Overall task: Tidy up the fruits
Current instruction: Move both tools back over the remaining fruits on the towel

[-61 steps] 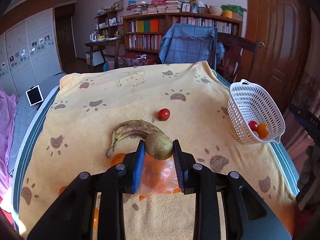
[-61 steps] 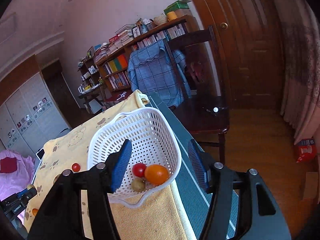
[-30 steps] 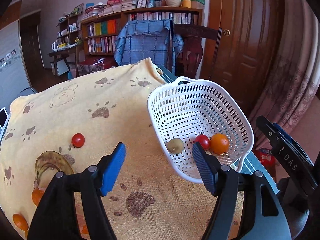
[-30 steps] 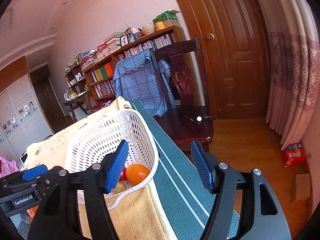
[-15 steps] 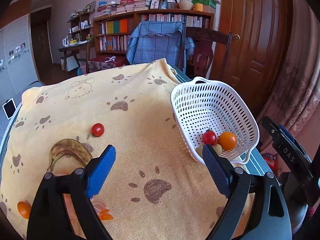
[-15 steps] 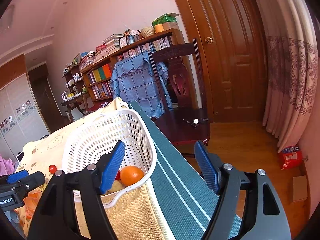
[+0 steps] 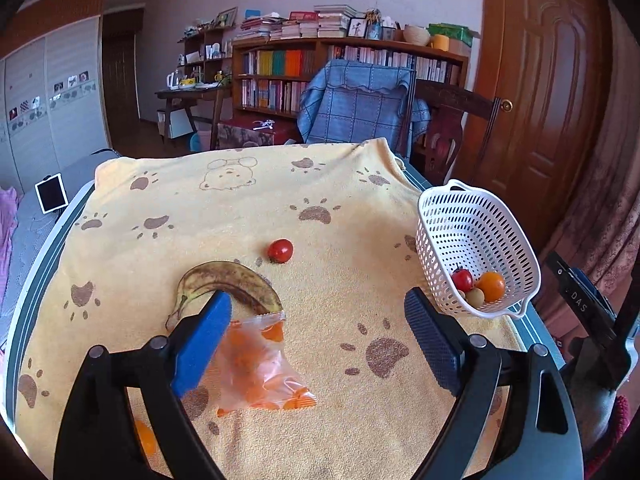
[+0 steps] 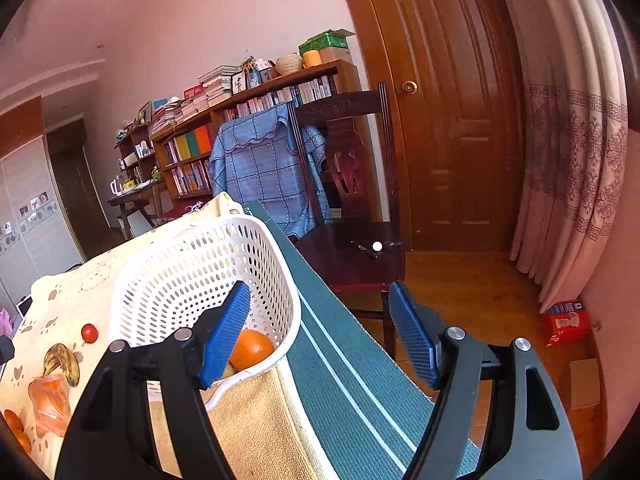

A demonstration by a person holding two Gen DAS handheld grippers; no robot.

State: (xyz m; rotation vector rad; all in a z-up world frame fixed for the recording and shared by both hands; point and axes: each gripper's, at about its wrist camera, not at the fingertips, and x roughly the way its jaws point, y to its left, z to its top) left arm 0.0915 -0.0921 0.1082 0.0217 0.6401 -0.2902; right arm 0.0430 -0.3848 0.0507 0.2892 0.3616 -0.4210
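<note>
A white basket (image 7: 480, 216) stands at the table's right edge and holds a red tomato (image 7: 462, 279), an orange (image 7: 491, 284) and a greenish fruit (image 7: 475, 298). On the yellow cloth lie a spotted banana (image 7: 236, 276), a red tomato (image 7: 280, 250) and a clear bag of orange fruit (image 7: 256, 360). My left gripper (image 7: 320, 340) is open and empty above the cloth, near the bag. My right gripper (image 8: 320, 336) is open and empty beside the basket (image 8: 192, 264), over the table's edge; the orange (image 8: 251, 349) shows there.
A loose orange (image 7: 144, 442) lies at the cloth's near left edge. A wooden chair (image 8: 352, 184) draped with a blue cloth stands behind the table. A bookshelf (image 7: 344, 68) and a door (image 8: 452, 100) are beyond. A tablet (image 7: 51, 197) lies at far left.
My left gripper carried the greenish fruit to the basket, let it go there, opened wide and drew back left toward the banana and bag. My right gripper stayed open by the basket.
</note>
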